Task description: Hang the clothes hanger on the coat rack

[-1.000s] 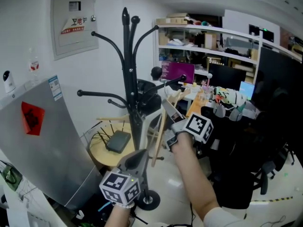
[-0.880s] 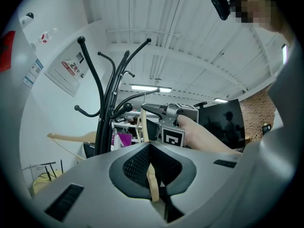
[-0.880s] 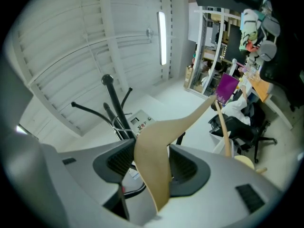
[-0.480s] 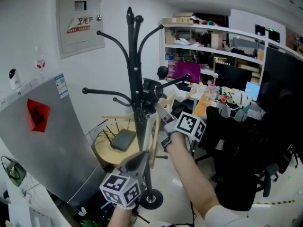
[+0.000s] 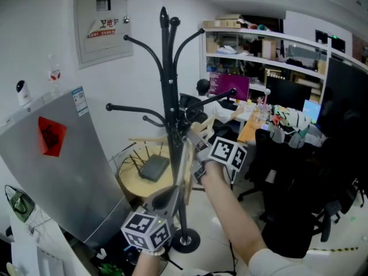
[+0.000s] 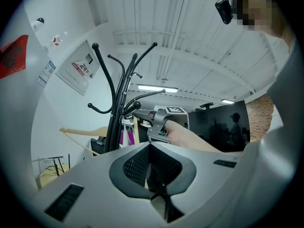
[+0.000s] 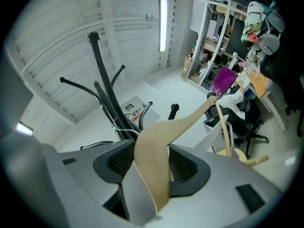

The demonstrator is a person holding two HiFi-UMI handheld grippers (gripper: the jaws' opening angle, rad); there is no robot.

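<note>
You held the clothes hanger (image 7: 156,148) by one wooden arm, your right gripper (image 5: 196,138) clamped firmly across it, and the hanger hung steeply tilted just beside the pole of the coat rack (image 5: 171,105). Your left gripper (image 5: 164,195) sat low near the hanger's bottom end with its jaws drawn together and nothing I could make out between them. The wire hook lay close against the pole, though whether it had caught a branch was not clear. To do this well, you needed to level the hanger, lift the hook over a branch tip, lower until the branch took the weight, and only then release.
</note>
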